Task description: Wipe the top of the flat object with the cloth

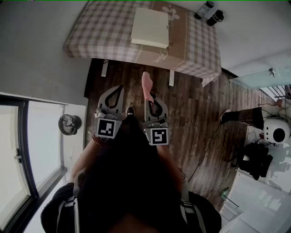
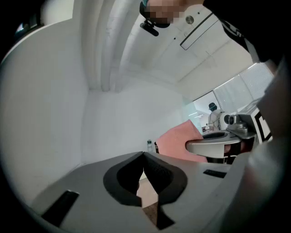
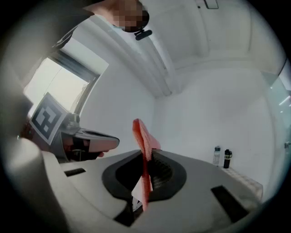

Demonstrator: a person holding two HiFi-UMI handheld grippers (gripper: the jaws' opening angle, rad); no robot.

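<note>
A dark plank floor [image 1: 200, 104] runs under the scene, with a pale wall beyond and a tall window [image 1: 27, 150] at the left of the head view. At the top of that view stands a tabletop [image 1: 104, 32] under a checked cover. Two bottles [image 1: 210, 12], one clear and one dark, stand close together at its far right corner. The flat object [image 1: 150, 27], a cream rectangular slab, lies flat near the middle of the tabletop with bare checked cover round it.

Both tools are held level over the floor, side by side and short of the tabletop's near edge, well apart from the flat object. The left hand-held gripper [image 2: 143, 154] has its jaws pressed together with nothing between them. The right hand-held gripper [image 3: 145, 157] is clamped on the cloth [image 3: 143, 136], a pink-red piece pinched edge-on between the dark pads. The cloth stands up past the jaw tips and, in the head view, points toward the tabletop without reaching it. In the left gripper view the cloth shows as a pink flap just beside the right tool's jaws.
</note>
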